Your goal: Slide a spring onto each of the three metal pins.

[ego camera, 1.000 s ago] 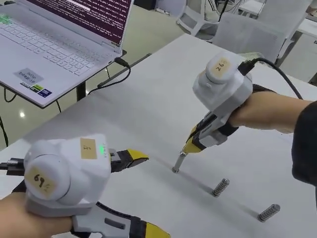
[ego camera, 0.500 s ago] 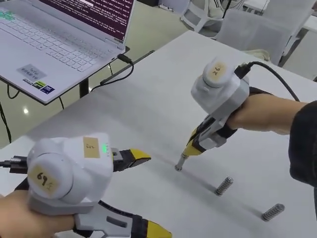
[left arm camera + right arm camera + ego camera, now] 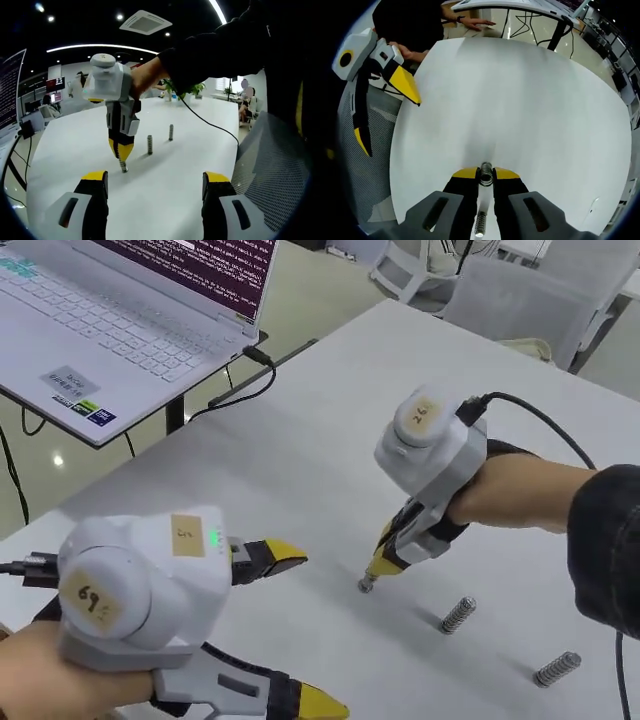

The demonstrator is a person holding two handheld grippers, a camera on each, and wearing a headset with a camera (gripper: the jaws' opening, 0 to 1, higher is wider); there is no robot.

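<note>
My right gripper (image 3: 383,567) points down at the white table (image 3: 300,450) and is shut on a small coil spring (image 3: 486,174). Under its yellow tips, the spring's lower end and a metal pin (image 3: 366,585) reach the table top. To the right stand two more pins, each wearing a spring (image 3: 458,615) (image 3: 557,669); from the left gripper view they are the springs (image 3: 149,144) (image 3: 171,132) behind the right gripper (image 3: 121,150). My left gripper (image 3: 300,632) hovers open at the near left, its jaws (image 3: 155,180) wide apart and holding nothing.
An open laptop (image 3: 120,320) sits on a stand at the far left, and its cable (image 3: 240,390) runs to the table edge. A mesh chair (image 3: 520,300) stands behind the table. The right gripper's cable (image 3: 530,420) trails over the person's sleeve.
The right gripper has come down with the spring, so less of the pin shows under its tips. The left gripper has hardly moved. The head camera has shifted a little.
</note>
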